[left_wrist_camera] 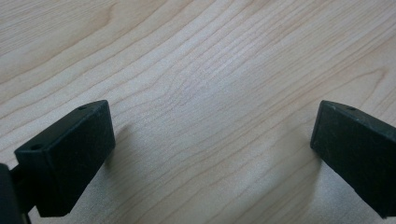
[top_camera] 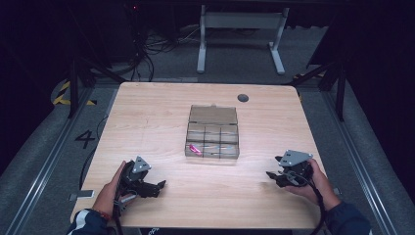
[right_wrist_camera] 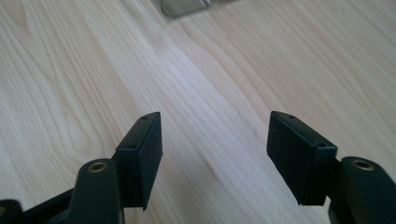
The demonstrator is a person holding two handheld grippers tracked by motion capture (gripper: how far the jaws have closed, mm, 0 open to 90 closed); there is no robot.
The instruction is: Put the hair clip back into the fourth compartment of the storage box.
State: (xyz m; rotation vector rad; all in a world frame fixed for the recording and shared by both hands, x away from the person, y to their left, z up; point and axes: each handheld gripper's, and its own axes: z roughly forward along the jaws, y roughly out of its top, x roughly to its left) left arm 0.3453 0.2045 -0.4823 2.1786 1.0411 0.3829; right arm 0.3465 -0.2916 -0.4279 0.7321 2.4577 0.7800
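We see the clear compartment box mid-worktop, lid open, a pink item inside. The left gripper and right gripper rest near us, fingers apart, holding nothing.

Three cameras on one wooden table

The high view looks forward and down over it; both gripper views skim its bare wood close up, between their own black jaws.
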